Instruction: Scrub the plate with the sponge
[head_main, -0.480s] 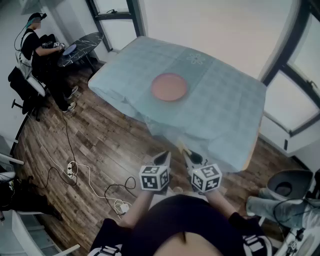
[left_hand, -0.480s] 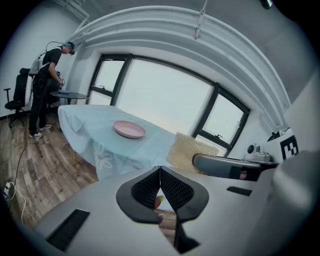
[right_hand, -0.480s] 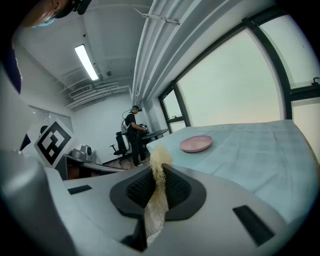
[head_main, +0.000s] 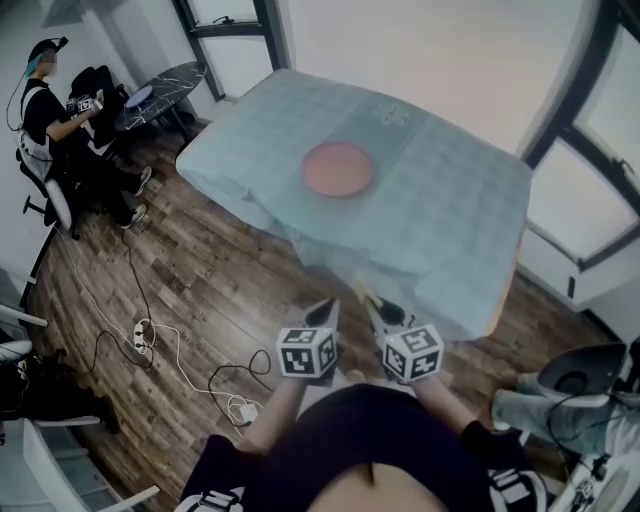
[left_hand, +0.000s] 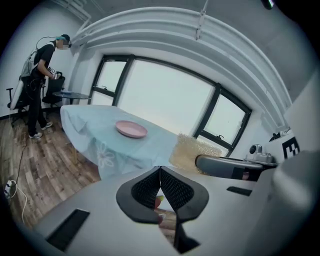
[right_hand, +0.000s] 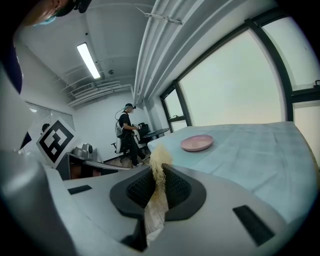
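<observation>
A pink plate lies on the light blue tablecloth, well ahead of both grippers. They are held close to my body, short of the table's near edge. My right gripper is shut on a pale yellow fibrous sponge, which sticks up between its pads. My left gripper is shut with nothing in it, its pads meeting. In the left gripper view the plate is far off and the sponge shows at the right. The right gripper view shows the plate ahead on the cloth.
A person sits at a small dark round table at the far left. Cables and a power strip lie on the wooden floor. Window frames line the right side. A grey stool stands at the lower right.
Both grippers have stayed almost where they were. The person at the far left has shifted position by the dark table.
</observation>
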